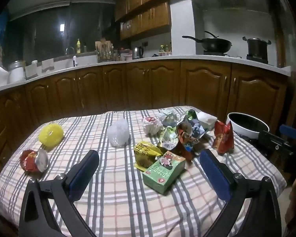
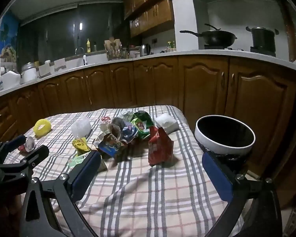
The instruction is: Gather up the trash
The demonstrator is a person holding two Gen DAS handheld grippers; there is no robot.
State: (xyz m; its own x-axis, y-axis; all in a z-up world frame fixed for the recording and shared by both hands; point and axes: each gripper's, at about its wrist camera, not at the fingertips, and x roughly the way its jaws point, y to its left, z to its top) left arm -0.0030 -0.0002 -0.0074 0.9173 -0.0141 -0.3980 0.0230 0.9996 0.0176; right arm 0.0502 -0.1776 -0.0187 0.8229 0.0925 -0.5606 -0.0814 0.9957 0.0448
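The trash lies across the middle of the checked tablecloth (image 1: 128,203): a green carton (image 1: 163,172) at centre and a red snack bag (image 2: 159,148) standing upright. Behind these, a heap of crumpled wrappers (image 1: 185,130) overlaps too much to tell apart. At right, the white-rimmed bin (image 2: 225,136) is partly cut off. Left gripper (image 1: 149,170) and right gripper (image 2: 151,174) both gape wide, holding nothing.

Both fisheye views are dim and grainy, their corners black and straight lines bowed. A lamp reflection (image 1: 62,27) glares in the dark window (image 1: 49,33). Soft shadows fall on the checked cloth (image 2: 148,187).
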